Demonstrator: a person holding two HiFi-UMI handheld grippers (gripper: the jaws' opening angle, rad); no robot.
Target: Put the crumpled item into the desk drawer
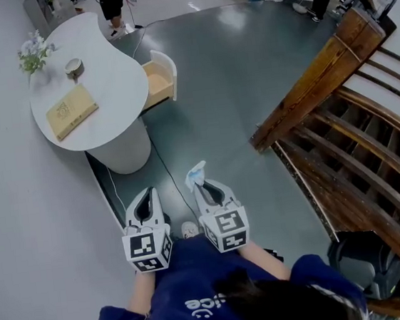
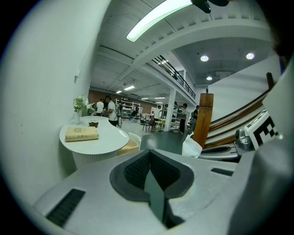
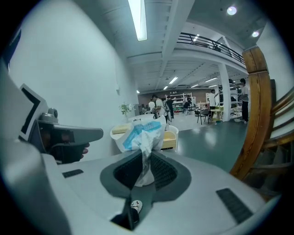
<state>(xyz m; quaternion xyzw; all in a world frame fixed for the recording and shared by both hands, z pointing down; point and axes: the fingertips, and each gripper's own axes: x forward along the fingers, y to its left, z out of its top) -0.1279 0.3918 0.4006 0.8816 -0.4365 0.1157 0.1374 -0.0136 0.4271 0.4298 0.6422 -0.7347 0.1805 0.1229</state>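
far left stands the white desk [image 1: 110,123], its drawer [image 1: 160,80] open. nearer, the left gripper [image 1: 146,194] has its jaws pressed together on nothing. just right of it, the right gripper [image 1: 203,185] pinches the crumpled item [image 1: 196,172], well apart from the drawer.

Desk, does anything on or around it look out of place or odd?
Only the drawer stands out: it is pulled open at the side of the desk. The book lies flat and the flowers stand upright. The crumpled wrapper is off the desk, pinched in the right gripper.
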